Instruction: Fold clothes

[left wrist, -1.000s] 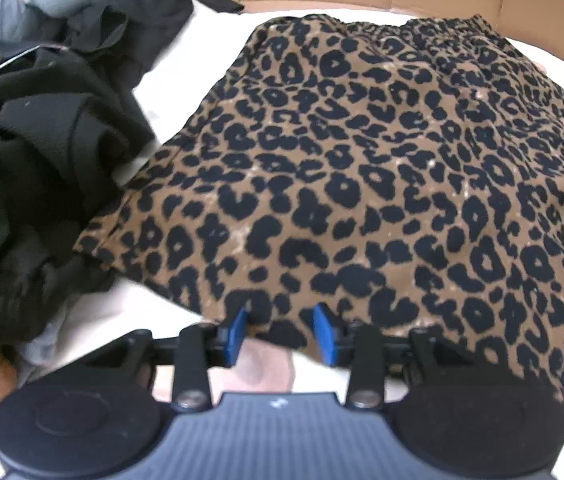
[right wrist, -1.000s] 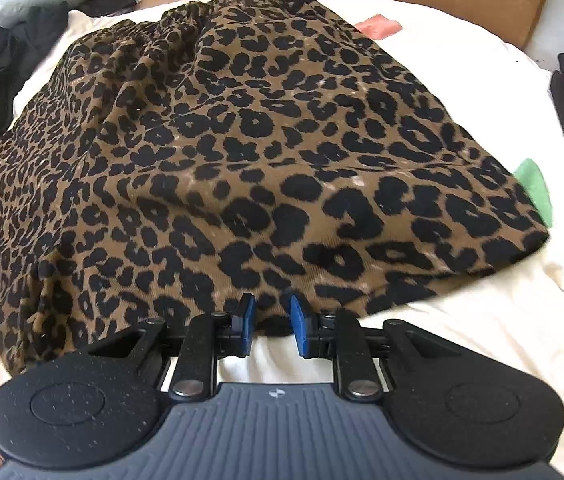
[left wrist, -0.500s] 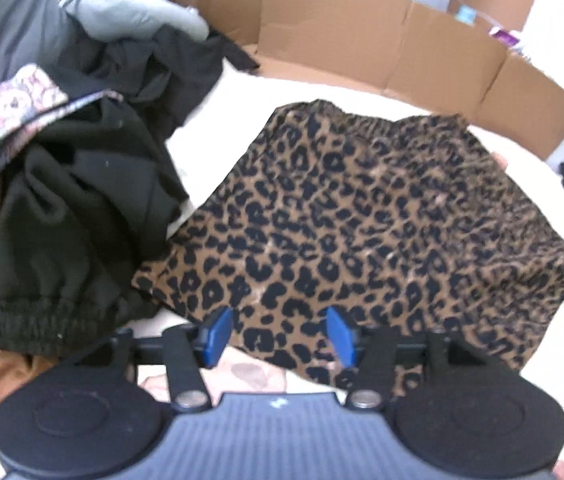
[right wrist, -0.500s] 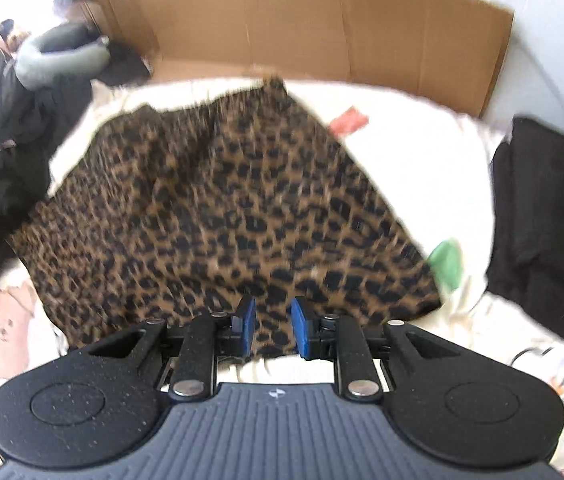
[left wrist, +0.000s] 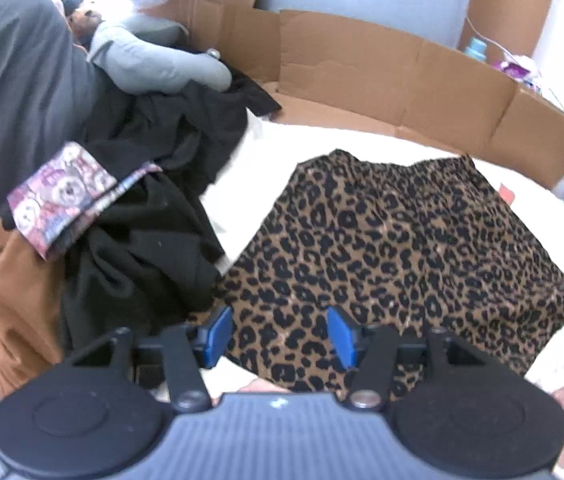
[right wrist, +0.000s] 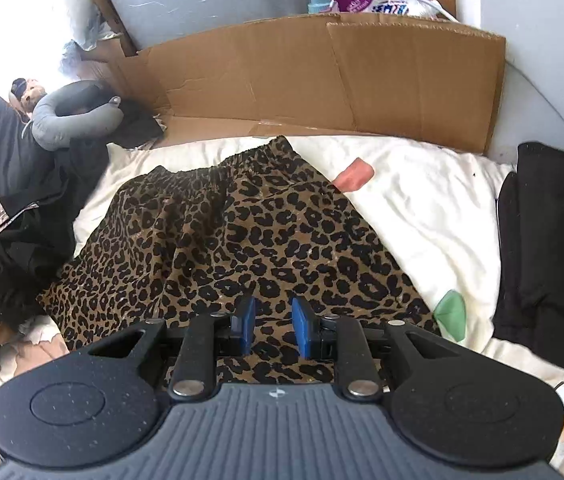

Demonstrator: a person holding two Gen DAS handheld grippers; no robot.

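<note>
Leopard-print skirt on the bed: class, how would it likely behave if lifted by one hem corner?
The leopard-print skirt is probably floppy: it lies flat with soft ripples. Likely light, being thin cloth. Its gathered waistband may bunch and hang unevenly.

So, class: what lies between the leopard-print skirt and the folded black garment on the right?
In the right wrist view, only bare cream bedsheet separates leopard-print skirt from black garment.

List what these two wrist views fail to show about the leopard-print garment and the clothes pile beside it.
- Near hem of the brown-and-black leopard-print garment: both views, hidden behind each hand-held gripper's body.
- Whether it is a single layer or already folded: no underside shows.
- Pile of black clothes: left view, tangled, count unclear; cut off by the frame edge in the right view.
- Black fabric at right: right view, cut off by the frame edge; garment type unclear.
</note>
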